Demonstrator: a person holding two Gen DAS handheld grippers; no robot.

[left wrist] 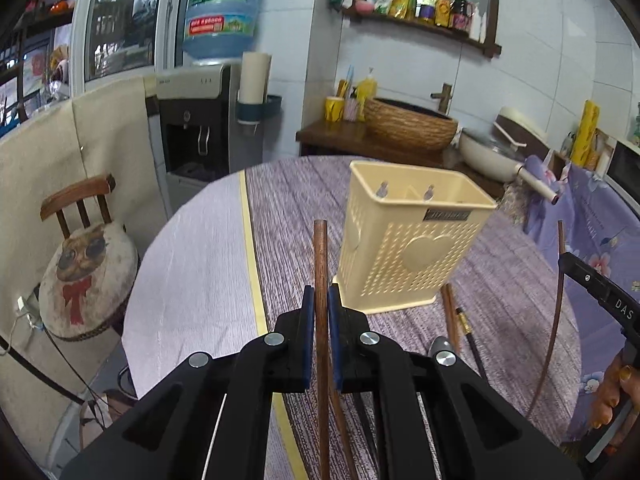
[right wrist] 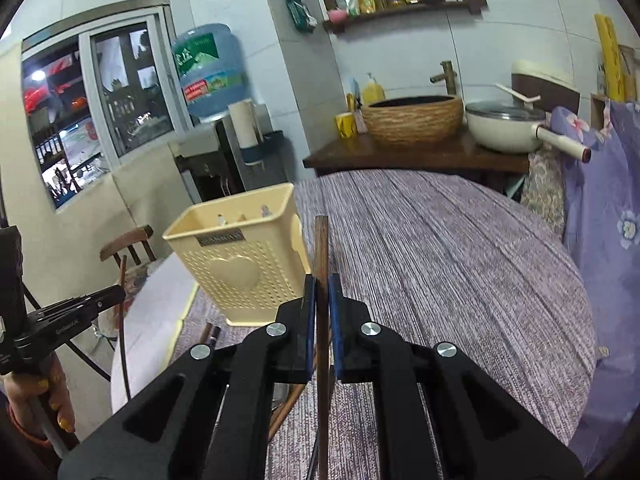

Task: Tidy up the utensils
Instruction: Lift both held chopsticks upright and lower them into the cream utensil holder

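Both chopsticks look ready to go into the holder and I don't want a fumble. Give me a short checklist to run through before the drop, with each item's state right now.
1. Left tongs shut on a wooden chopstick: ok.
2. Right tongs shut on the other wooden chopstick: ok.
3. Cream utensil holder upright on the table: ok.
4. Holder's top open and unblocked: ok.
5. Chopstick tips over the holder's opening: not ok, both are short of it.
6. More utensils left on the table beside the holder, a dark chopstick among them: ok, out of the way.
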